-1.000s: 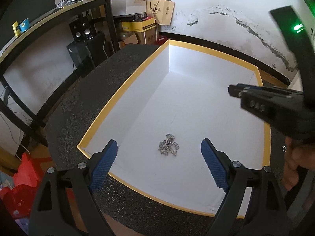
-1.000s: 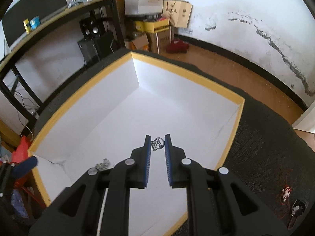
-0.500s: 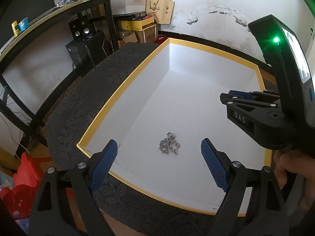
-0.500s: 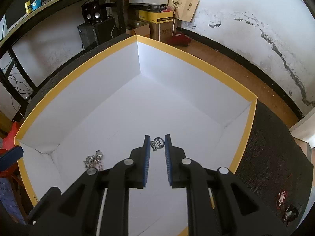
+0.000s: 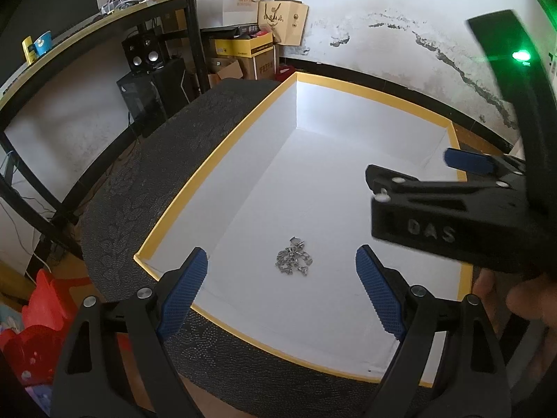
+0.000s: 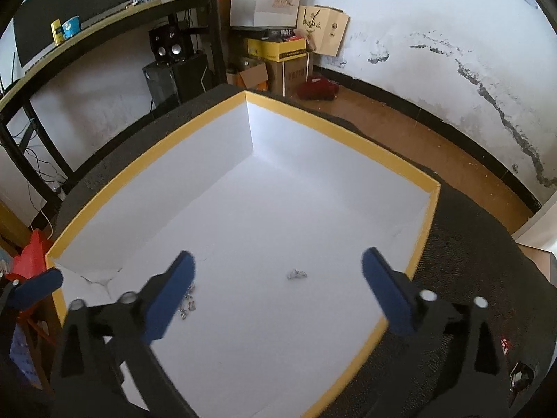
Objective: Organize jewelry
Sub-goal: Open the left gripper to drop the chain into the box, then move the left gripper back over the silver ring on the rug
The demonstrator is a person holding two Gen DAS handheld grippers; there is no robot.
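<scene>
Jewelry in the yellow-rimmed box

Our right gripper (image 6: 278, 280) has just sprung wide, the small silver piece (image 6: 296, 274) lying crosswise on the white floor of the box (image 6: 146, 160); our left gripper (image 5: 282, 287) gapes over the silver chain heap (image 5: 294, 261), stretched away from us

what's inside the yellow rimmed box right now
Inside the box, two silver jewelry bits lie on its white floor: a small piece and a chain pile. The right gripper's finger covers part of that pile.
</scene>
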